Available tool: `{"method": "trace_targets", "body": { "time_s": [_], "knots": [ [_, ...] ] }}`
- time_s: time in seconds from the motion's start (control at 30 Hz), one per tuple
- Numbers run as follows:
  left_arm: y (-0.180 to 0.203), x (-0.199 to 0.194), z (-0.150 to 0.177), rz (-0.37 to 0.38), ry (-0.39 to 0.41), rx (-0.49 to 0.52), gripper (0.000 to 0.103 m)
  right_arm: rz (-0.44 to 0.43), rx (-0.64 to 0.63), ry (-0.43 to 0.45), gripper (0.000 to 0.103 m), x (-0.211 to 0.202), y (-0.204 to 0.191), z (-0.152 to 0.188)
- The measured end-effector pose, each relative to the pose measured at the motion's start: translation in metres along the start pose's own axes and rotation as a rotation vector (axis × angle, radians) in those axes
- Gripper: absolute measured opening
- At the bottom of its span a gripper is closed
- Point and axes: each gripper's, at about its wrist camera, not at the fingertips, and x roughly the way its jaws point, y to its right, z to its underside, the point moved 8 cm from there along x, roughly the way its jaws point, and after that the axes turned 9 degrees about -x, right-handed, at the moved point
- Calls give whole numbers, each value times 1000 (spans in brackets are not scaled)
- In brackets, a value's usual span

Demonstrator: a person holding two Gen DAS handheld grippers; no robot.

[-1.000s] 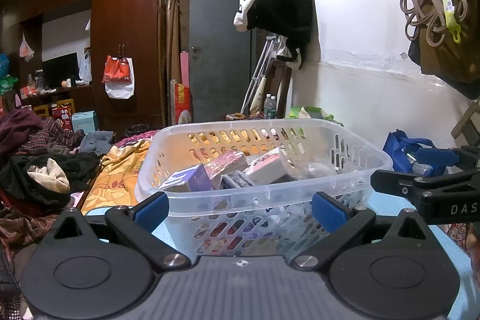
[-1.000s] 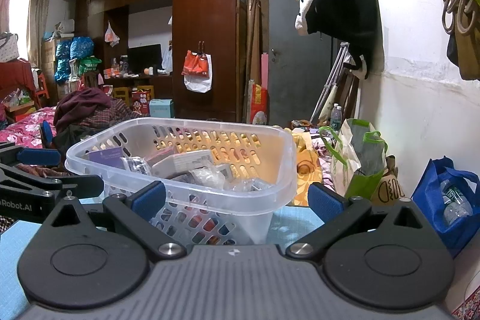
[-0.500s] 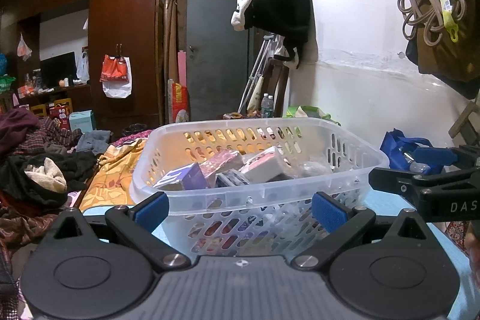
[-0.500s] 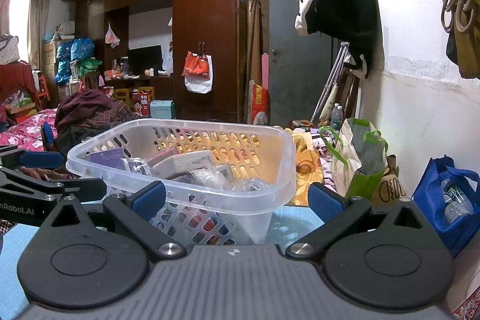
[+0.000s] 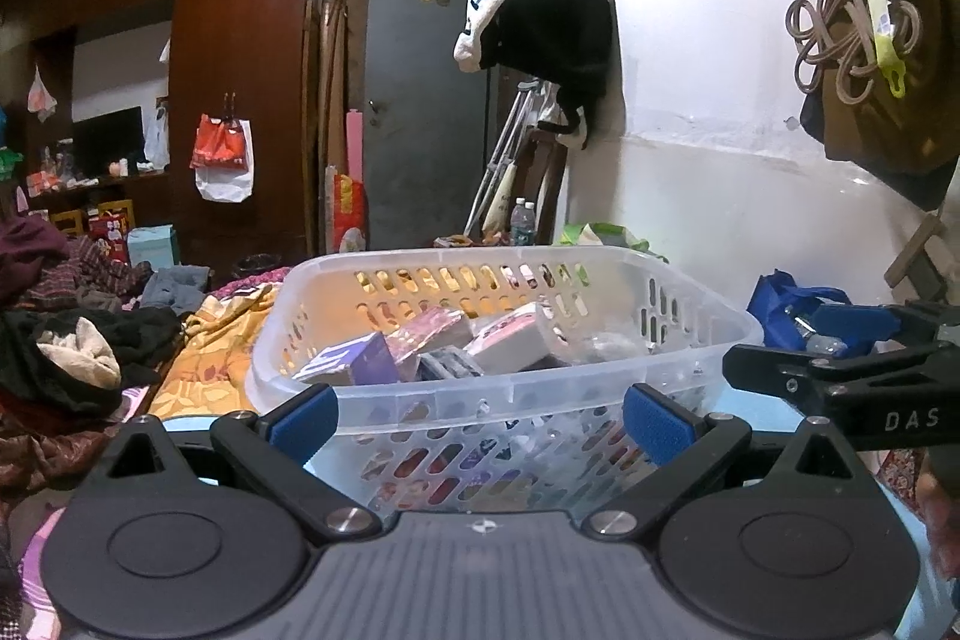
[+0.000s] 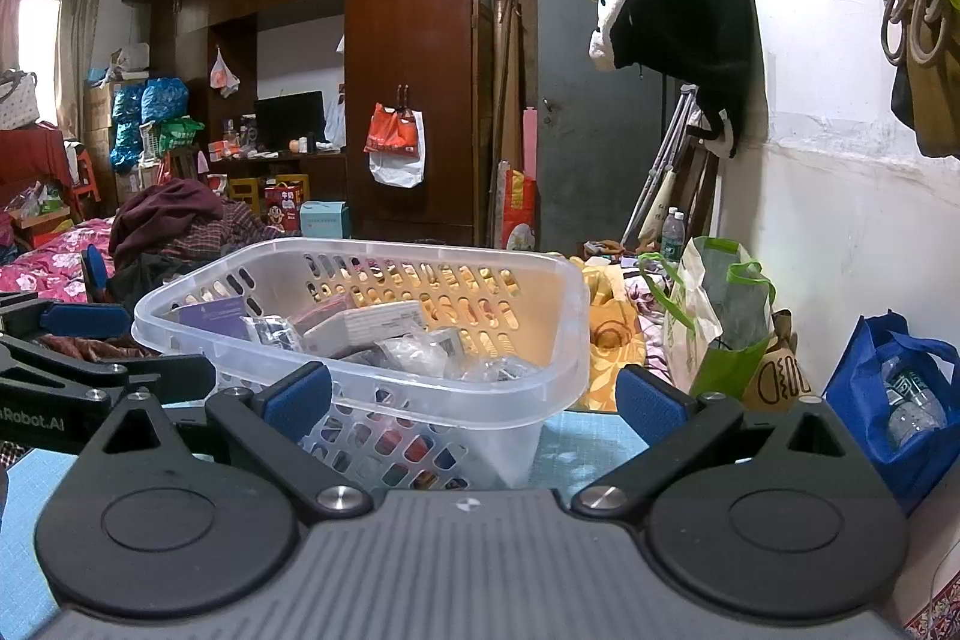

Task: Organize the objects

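A clear plastic basket [image 5: 690, 298] with slotted walls stands on a light blue table; it also shows in the right wrist view [image 6: 564, 316]. It holds several small boxes and packets, among them a purple box [image 5: 360, 367] and a pink-and-white box [image 5: 516, 334]. My left gripper [image 5: 480, 421] is open and empty, its blue pads level with the basket's near wall. My right gripper [image 6: 474, 400] is open and empty, just before the basket's near right corner. Each gripper shows at the edge of the other's view.
The light blue table [image 6: 576, 436] carries the basket. A blue bag with bottles [image 6: 900, 400] and a green-trimmed bag [image 6: 720, 322] stand at the right by the white wall. Piled clothes [image 5: 66, 340] lie at the left. Wardrobes and a grey door stand behind.
Both views have shifted slightly; the basket sits a little lower and nearer in the left wrist view. The grippers stay open.
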Motion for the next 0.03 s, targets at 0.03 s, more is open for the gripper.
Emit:
{"method": "trace_targets", "body": {
  "time_s": [0.03],
  "knots": [
    [-1,0,0,-3,4,-1,102,0,0,-1,103,0,0,0]
  ]
}}
